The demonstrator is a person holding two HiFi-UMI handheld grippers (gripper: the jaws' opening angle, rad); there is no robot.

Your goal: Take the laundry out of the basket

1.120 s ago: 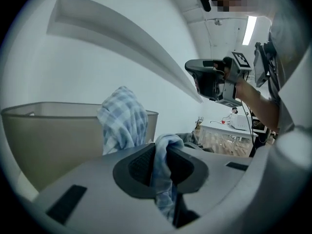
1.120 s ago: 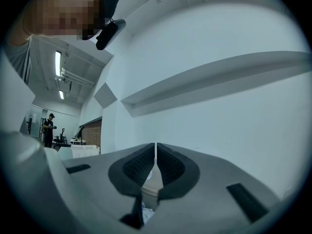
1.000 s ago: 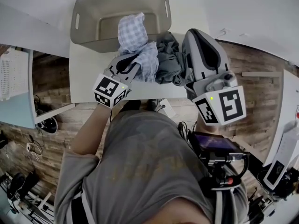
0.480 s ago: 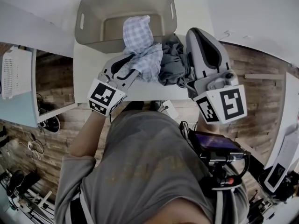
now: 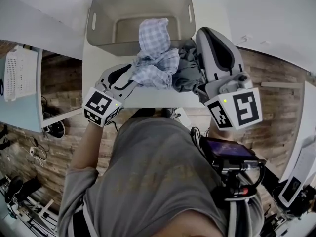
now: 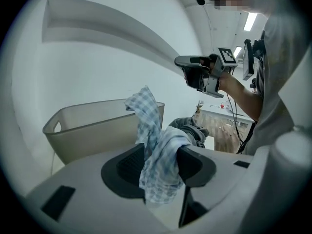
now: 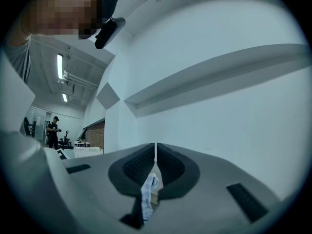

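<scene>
A beige laundry basket point(image 5: 106, 21) stands at the back of the white table point(image 5: 101, 78). A blue-and-white checked cloth point(image 5: 155, 58) trails from its front rim onto the table, and a dark grey garment point(image 5: 190, 73) lies heaped right of it. My left gripper point(image 5: 134, 77) is at the cloth's near end, jaws opening. In the left gripper view the checked cloth point(image 6: 157, 147) hangs loose between the spread jaws of the left gripper point(image 6: 161, 152) and drapes over the right one. My right gripper point(image 5: 206, 34) hovers shut above the grey garment, pointing at the wall, its tips point(image 7: 155, 147) holding nothing.
The table's front edge runs just under both grippers, with wooden floor below. A white perforated crate point(image 5: 19, 73) sits on a surface to the left. A wall shelf point(image 7: 219, 72) runs above the table. A person point(image 7: 52, 129) stands far off.
My left gripper has drawn back and left toward the table's front edge while its jaws spread off the checked cloth. The cloth now sags lower. The right gripper has hardly moved.
</scene>
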